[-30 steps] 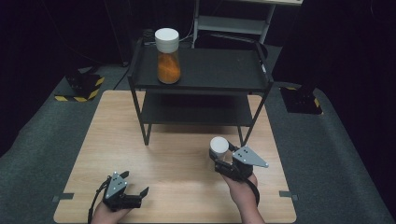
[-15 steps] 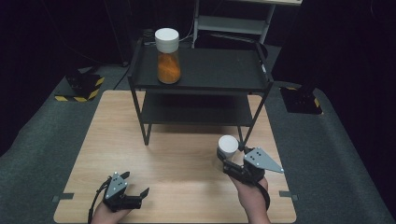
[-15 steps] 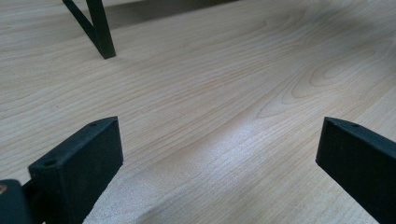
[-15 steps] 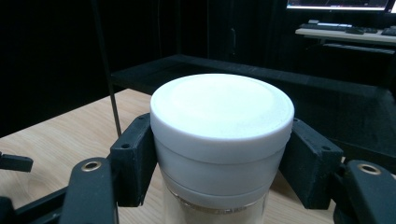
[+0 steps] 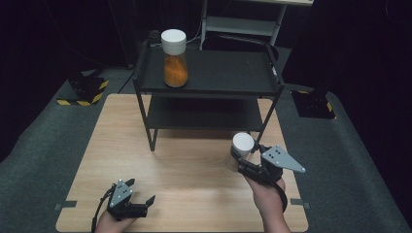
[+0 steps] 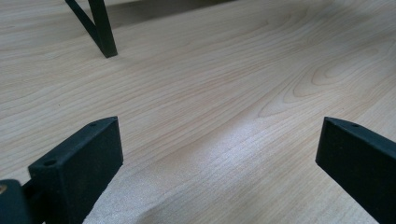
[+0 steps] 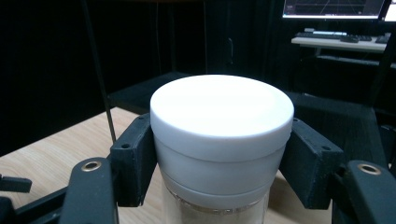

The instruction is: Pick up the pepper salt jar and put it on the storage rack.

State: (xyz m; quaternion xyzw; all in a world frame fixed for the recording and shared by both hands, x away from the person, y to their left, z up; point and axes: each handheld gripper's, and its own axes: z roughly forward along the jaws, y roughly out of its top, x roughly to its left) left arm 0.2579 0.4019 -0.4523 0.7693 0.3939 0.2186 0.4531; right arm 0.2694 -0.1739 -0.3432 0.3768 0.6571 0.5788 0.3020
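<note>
Jar [image 7: 219, 140] (smooth round white lid, clear body) sits clamped in right gripper [image 7: 219, 154]; left gripper [image 6: 219, 154] gapes empty.

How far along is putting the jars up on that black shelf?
One orange-filled jar already stands on the shelf's top tier. The right gripper is clamped on a second white-lidded jar, held above the table, not yet shelved. The left gripper rests open, holding nothing.

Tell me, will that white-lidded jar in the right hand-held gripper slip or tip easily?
The jar looks rigid, its lid smooth, so it might slip. The right hand-held gripper clamps it only at the lid, so it could swing. Tall and narrow, it may tip when set down.
</note>
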